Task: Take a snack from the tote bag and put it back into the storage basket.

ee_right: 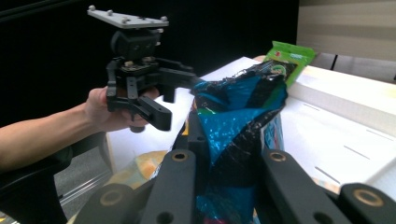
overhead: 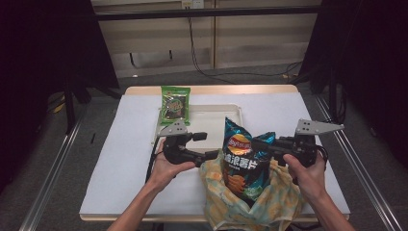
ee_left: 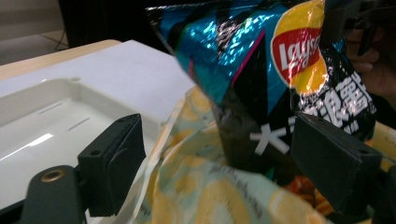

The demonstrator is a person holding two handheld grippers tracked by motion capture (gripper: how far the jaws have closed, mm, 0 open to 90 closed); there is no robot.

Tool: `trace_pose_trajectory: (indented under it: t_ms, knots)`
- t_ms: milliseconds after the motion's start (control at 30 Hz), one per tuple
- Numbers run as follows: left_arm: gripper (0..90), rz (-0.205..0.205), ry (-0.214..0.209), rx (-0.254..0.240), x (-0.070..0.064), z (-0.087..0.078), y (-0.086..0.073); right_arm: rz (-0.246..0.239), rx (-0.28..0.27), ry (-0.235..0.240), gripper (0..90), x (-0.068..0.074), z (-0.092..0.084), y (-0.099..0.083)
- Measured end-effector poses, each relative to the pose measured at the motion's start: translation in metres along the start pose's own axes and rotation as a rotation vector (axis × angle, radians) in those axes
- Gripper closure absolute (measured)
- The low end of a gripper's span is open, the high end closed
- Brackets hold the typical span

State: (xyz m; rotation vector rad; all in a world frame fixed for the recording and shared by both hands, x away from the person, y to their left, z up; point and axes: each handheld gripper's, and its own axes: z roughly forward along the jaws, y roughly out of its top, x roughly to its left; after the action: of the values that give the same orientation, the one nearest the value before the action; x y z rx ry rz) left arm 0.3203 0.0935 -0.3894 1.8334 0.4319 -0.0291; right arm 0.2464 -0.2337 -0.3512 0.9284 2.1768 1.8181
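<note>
On the white table (overhead: pixel 134 159) a blue crisp bag (overhead: pixel 240 159) stands upright with its lower part sunk in the mouth of a yellow-patterned cloth bag (overhead: pixel 269 204) at the near edge of the table, the crumpled top of the crisp bag rising well above the cloth; in the high view the right gripper (overhead: pixel 269 144) comes in level from the right and meets the crisp bag at its upper right corner, and in the right gripper view (ee_right: pixel 224 163) its two black jaws stand close together with the blue foil pinched between them, so it has the crisp bag in a narrow grip; the left gripper (overhead: pixel 211 155) comes in from the left at about the level of the cloth bag's rim, and in the left gripper view (ee_left: pixel 219 172) its jaws stand wide apart, the cloth rim and the side of the crisp bag lying in the gap between them; the left pad seems to lie against the cloth edge, but neither pad presses, so it holds nothing; behind the bags a shallow cream tray (overhead: pixel 211 115) lies on the table, and a green snack packet (overhead: pixel 175 102) rests flat across the tray's far left corner, well apart from both grippers; the person's forearms enter from the bottom edge.
</note>
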Motion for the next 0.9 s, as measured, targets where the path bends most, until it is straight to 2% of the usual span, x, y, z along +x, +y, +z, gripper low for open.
trace_pose_trajectory:
  t_ms: [167,233,267,333,367,500,600,667,833,900]
  knots:
    - [17.0,0.019,-0.041,0.005,-0.002,0.011,0.006,-0.027,0.018,0.017,81.7,0.003,0.003,-0.003]
    - [15.8,0.006,-0.068,0.007,-0.001,0.017,0.006,-0.027,0.023,0.023,81.7,0.003,0.004,-0.005]
    - [12.2,0.001,-0.088,0.019,0.002,0.022,0.004,-0.027,0.021,0.024,81.7,0.003,0.003,-0.005]
    - [8.9,0.003,-0.092,0.029,0.003,0.024,0.004,-0.032,0.022,0.025,81.7,0.003,0.003,-0.005]
    - [7.3,-0.006,-0.119,0.02,0.005,0.029,0.003,-0.037,0.025,0.034,81.7,0.003,0.004,-0.004]
    - [4.0,0.014,-0.135,0.04,0.004,0.036,0.004,-0.042,0.028,0.043,81.7,0.002,0.006,-0.005]
    - [1.9,0.024,-0.173,0.034,0.002,0.044,0.007,-0.044,0.027,0.059,81.5,0.003,0.007,-0.004]
    - [0.2,0.027,-0.173,0.026,-0.001,0.047,0.009,-0.052,0.029,0.062,81.5,0.004,0.008,-0.004]
    - [1.9,0.043,-0.197,0.033,-0.002,0.048,0.01,-0.055,0.029,0.071,81.2,0.005,0.008,-0.004]
    - [11.0,0.07,-0.2,0.033,-0.006,0.044,0.012,-0.053,0.029,0.072,80.6,0.004,0.008,-0.004]
